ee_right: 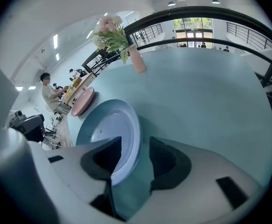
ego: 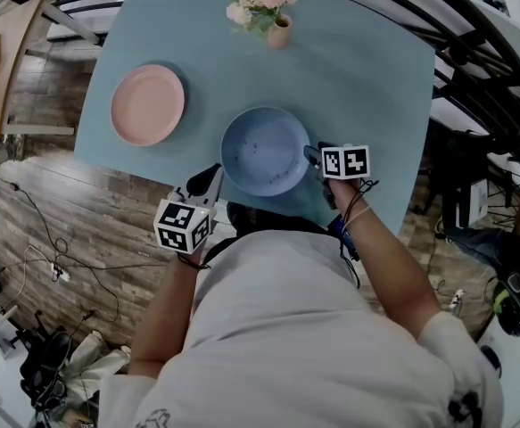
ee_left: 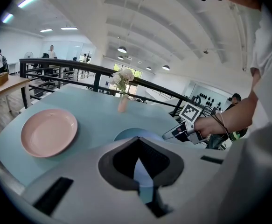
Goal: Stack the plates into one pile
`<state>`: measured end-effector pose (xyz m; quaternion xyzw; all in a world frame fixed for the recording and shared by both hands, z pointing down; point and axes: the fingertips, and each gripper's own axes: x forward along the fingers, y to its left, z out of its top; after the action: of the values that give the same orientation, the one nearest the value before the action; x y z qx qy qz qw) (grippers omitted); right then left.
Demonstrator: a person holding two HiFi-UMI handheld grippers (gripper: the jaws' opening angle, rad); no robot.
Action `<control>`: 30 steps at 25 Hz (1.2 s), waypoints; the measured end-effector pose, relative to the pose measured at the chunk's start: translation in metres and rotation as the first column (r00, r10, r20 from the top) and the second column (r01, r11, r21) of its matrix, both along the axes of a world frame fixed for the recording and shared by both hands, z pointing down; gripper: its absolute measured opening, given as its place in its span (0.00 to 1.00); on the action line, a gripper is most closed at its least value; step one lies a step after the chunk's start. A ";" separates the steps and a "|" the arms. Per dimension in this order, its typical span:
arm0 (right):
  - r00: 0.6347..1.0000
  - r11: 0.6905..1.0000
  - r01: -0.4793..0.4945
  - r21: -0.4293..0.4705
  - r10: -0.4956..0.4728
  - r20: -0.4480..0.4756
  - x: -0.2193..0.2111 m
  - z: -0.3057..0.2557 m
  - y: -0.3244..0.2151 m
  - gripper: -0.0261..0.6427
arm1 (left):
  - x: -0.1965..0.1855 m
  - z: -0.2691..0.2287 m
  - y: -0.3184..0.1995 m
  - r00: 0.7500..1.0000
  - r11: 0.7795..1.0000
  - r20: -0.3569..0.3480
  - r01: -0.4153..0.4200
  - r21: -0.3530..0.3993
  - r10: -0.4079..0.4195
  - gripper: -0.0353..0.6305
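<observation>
Head view: blue plate [ego: 264, 150] at the desk's [ego: 367, 69] near edge; pink plate [ego: 147, 104] well apart, to its left.
Left gripper view: left gripper [ee_left: 136, 146], jaws together, empty.
Right gripper view: right gripper [ee_right: 136, 148], jaws wide, blue plate's rim between them.

Open-plan office/lab floor. White vaulted ceiling [ee_left: 173, 27], strip lights [ee_left: 28, 0], pendant lamps [ee_left: 122, 49]. Person seated [ee_right: 46, 93] at rows of desks [ee_left: 5, 85] in the back. Black railing [ee_left: 80, 64] round the teal bench [ego: 358, 69]. Loose cables [ego: 56, 270] on wood-plank floor [ego: 90, 212].
</observation>
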<state>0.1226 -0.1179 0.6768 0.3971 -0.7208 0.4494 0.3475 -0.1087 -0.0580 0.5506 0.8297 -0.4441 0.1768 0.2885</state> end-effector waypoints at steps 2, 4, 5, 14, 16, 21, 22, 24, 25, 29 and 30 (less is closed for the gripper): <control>1.000 1.000 0.010 0.019 -0.010 0.002 -0.002 -0.006 0.003 0.33 | 0.000 -0.003 0.003 1.000 1.000 0.001 -0.001 0.007 0.001 0.06; 1.000 0.999 0.016 0.035 -0.016 0.015 -0.005 -0.012 0.006 0.33 | -0.001 -0.007 0.006 1.000 1.000 0.001 -0.001 0.015 0.001 0.06; 1.000 0.999 0.017 0.045 -0.018 0.019 -0.007 -0.014 0.007 0.33 | -0.001 -0.009 0.007 1.000 1.000 -0.001 -0.001 0.019 0.001 0.06; 0.998 0.978 0.058 0.198 -0.062 0.012 -0.022 -0.057 0.022 0.23 | -0.019 -0.031 0.028 1.000 0.998 -0.016 0.006 0.067 -0.005 0.06; 0.997 0.967 0.078 0.244 -0.082 0.007 -0.028 -0.071 0.027 0.20 | -0.023 -0.038 0.034 1.000 0.997 -0.018 0.005 0.083 -0.004 0.06; 0.991 0.928 0.130 0.348 -0.129 -0.026 -0.042 -0.096 0.045 0.13 | -0.035 -0.049 0.052 1.000 0.993 -0.021 0.007 0.121 -0.005 0.06; 0.991 0.921 0.134 0.366 -0.132 -0.030 -0.045 -0.100 0.049 0.12 | -0.038 -0.051 0.056 1.000 0.992 -0.021 0.008 0.127 -0.006 0.06; 0.991 0.908 0.134 0.397 -0.135 -0.026 -0.052 -0.111 0.058 0.09 | -0.043 -0.056 0.064 1.000 0.990 -0.017 0.008 0.141 -0.005 0.06; 0.990 0.901 0.134 0.413 -0.136 -0.023 -0.056 -0.116 0.062 0.08 | -0.045 -0.059 0.068 1.000 0.989 -0.015 0.007 0.149 -0.005 0.06; 0.988 0.870 0.148 0.471 -0.153 -0.027 -0.074 -0.135 0.076 0.06 | -0.058 -0.070 0.082 1.000 0.983 -0.015 0.014 0.181 -0.011 0.06; 0.987 0.863 0.153 0.481 -0.159 -0.029 -0.079 -0.138 0.080 0.05 | -0.062 -0.072 0.085 1.000 0.982 -0.017 0.018 0.188 -0.015 0.06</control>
<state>0.0438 -0.0379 0.5385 0.4088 -0.8417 0.2288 0.2685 -0.1702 0.0271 0.4785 0.8508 -0.4634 0.1251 0.2138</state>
